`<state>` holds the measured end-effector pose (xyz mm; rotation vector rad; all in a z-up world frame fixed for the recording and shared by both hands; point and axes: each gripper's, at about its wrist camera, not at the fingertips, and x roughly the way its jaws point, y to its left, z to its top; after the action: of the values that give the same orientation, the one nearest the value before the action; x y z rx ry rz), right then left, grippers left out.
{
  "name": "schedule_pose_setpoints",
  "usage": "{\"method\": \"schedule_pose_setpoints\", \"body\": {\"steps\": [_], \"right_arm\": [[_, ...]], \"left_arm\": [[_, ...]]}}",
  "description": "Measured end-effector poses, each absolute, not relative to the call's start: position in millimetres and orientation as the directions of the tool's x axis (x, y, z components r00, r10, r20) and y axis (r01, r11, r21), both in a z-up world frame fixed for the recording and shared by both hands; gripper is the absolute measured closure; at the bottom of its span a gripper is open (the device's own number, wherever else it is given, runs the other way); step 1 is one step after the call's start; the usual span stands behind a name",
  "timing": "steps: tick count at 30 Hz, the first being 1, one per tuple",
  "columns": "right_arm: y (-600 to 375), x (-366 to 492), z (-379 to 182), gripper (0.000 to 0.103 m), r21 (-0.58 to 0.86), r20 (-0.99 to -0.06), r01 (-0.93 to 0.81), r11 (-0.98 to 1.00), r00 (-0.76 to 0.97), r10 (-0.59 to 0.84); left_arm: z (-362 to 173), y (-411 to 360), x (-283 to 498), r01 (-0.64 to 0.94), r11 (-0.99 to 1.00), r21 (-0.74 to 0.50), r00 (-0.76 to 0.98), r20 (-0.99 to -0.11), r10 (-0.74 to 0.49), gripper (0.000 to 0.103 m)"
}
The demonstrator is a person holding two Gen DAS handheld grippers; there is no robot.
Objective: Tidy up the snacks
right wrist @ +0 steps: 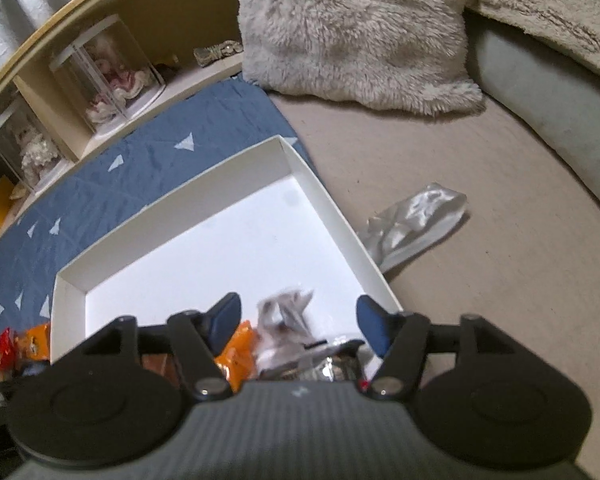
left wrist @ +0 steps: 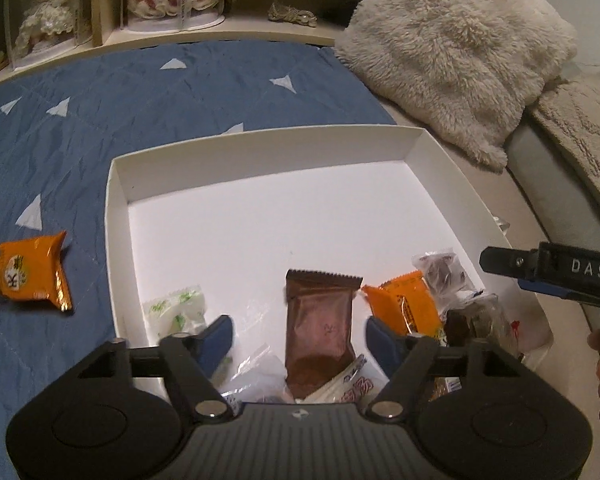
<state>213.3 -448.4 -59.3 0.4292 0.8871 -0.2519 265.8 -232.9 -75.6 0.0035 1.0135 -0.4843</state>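
A shallow white box [left wrist: 260, 136] lies on the bed with several snack packets piled at its near end. My left gripper [left wrist: 300, 332] hangs open over them. A brown packet [left wrist: 320, 320] lies flat between its blue fingers, and neither pad touches it. Beside it are a green-and-white packet [left wrist: 178, 308], an orange packet [left wrist: 404, 304] and a clear packet of dark sweets [left wrist: 440, 270]. My right gripper [right wrist: 298, 320] is open above the box's [right wrist: 172, 200] right corner, with a blurred clear packet [right wrist: 284, 312] loose between its fingers. One of its fingers [left wrist: 500, 261] shows at the right edge of the left wrist view.
An orange packet [left wrist: 32, 276] lies on the blue quilt left of the box. A crumpled silver wrapper [right wrist: 416, 216] lies on the beige sheet to the right. A fluffy cream pillow [left wrist: 452, 48] sits behind the box. A low shelf [left wrist: 172, 36] with dolls in clear cases runs along the back.
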Motion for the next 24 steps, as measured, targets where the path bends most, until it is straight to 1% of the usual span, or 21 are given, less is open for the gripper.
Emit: {"method": "schedule_pose_setpoints", "body": {"steps": [2,3,6,11,16,24], "right_arm": [[-444,211,-59,0.026,0.235,-0.801,0.381,0.894,0.597,-0.044],[-442,210,-58,0.023,0.224,-0.804,0.378,0.899,0.593,-0.049],[-435,204,-55,0.017,0.187,-0.809,0.366,0.912,0.583,-0.068],[-422,192,-46,0.010,0.161,-0.798,0.348,0.924,0.596,-0.085],[-412,182,-39,0.001,0.137,-0.791,0.342,0.930,0.603,-0.105],[-396,166,-28,0.001,0.115,-0.768,0.332,0.936,0.627,-0.128]], "left_arm": [[-74,-230,263,0.390,0.895,-0.218,0.429,-0.817,-0.386,0.023],[-73,-228,262,0.389,0.895,-0.217,0.429,-0.817,-0.385,0.020],[-66,-223,258,0.394,0.893,-0.219,0.431,-0.814,-0.390,0.010],[-55,-213,251,0.399,0.894,-0.206,0.441,-0.811,-0.384,0.001],[-49,-201,245,0.392,0.896,-0.207,0.442,-0.812,-0.381,0.000],[-41,-175,238,0.350,0.909,-0.228,0.463,-0.801,-0.379,0.000]]}}
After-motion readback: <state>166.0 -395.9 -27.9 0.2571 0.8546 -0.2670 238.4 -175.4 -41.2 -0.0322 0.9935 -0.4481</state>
